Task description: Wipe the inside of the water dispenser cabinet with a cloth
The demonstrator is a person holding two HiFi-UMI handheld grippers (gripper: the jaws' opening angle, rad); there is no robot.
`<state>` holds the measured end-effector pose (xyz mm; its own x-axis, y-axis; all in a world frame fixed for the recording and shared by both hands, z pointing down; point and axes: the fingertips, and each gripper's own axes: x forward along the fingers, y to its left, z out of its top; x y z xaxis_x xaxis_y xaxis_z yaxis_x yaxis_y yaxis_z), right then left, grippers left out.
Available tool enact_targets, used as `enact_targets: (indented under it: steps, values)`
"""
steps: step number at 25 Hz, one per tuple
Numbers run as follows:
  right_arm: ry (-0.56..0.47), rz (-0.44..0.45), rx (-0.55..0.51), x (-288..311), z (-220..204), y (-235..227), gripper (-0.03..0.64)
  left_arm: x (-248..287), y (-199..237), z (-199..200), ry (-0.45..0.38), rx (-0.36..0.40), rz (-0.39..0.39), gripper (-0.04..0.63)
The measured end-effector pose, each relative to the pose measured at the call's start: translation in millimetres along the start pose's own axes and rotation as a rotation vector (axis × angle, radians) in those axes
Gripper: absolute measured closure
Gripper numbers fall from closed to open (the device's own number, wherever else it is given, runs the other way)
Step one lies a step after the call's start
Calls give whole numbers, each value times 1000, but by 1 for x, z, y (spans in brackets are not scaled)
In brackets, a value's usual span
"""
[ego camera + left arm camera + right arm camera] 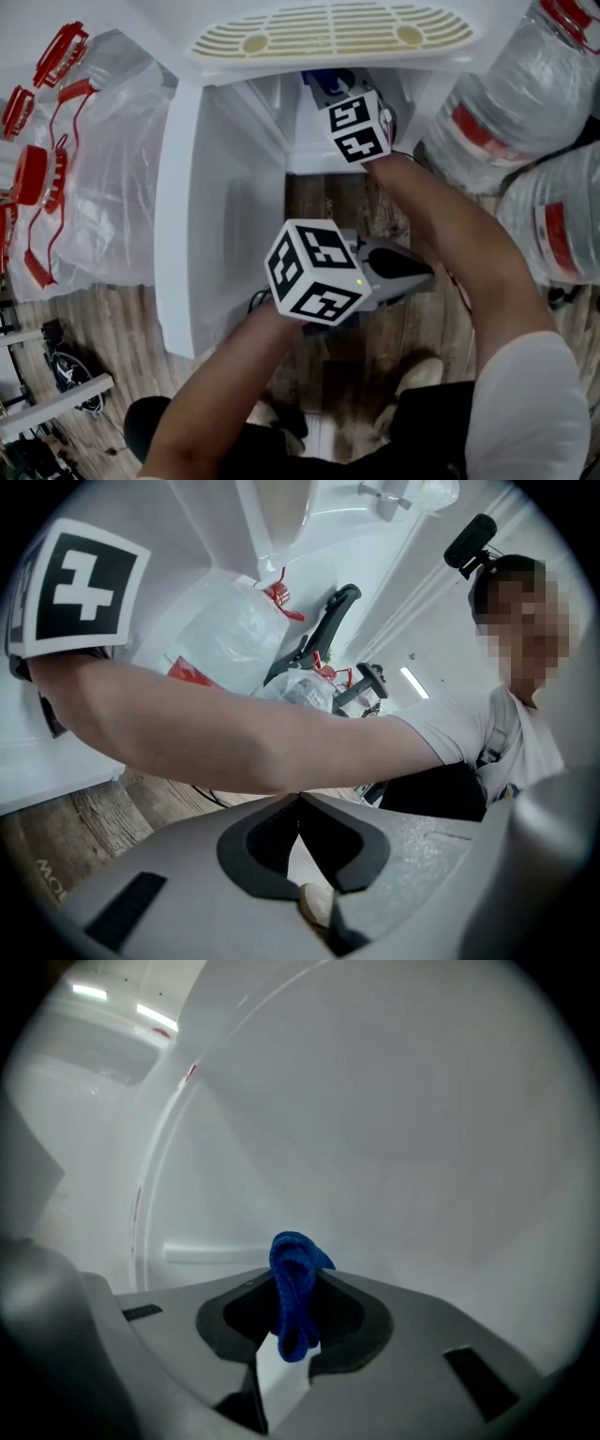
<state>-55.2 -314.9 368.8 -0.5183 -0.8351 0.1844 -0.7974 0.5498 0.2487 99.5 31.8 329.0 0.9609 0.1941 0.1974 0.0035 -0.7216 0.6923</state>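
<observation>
The white dispenser cabinet (pixel 246 141) stands open, its door (pixel 178 234) swung out to the left. My right gripper (pixel 292 1277) reaches inside, shut on a blue cloth (pixel 296 1290) that bunches up between the jaws, close to the white inner wall (pixel 394 1129). From the head view its marker cube (pixel 359 127) shows at the cabinet mouth, with a bit of the blue cloth (pixel 317 81) beyond it. My left gripper (pixel 298 797) hangs outside over the wooden floor, shut with nothing in it. The right forearm (pixel 244 738) crosses just ahead of it.
Large water bottles (pixel 511 103) with red labels crowd the right side of the cabinet. Clear plastic bags with red caps and rings (pixel 56 159) lie to the left of the door. A yellowish drip grille (pixel 333 33) tops the cabinet. Wooden floor (pixel 328 202) lies below the opening.
</observation>
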Motion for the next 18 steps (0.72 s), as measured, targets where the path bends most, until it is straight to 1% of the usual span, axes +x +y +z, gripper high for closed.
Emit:
enact_targets:
  steps: [4, 7, 9, 11, 18]
  values:
    - [-139, -47, -9, -19, 56, -12, 531, -1, 0, 2, -6, 1, -2, 595]
    - [-183, -85, -7, -21, 75, -26, 531, -2, -2, 3, -10, 2, -4, 595]
    - [-171, -120, 22, -19, 72, -41, 531, -2, -2, 2, -10, 4, -4, 595]
    - [-145, -140, 26, -17, 61, -48, 531, -4, -1, 1, -11, 4, 0, 595]
    - [-15, -122, 17, -2, 9, -41, 529, -4, -4, 4, -15, 9, -4, 595]
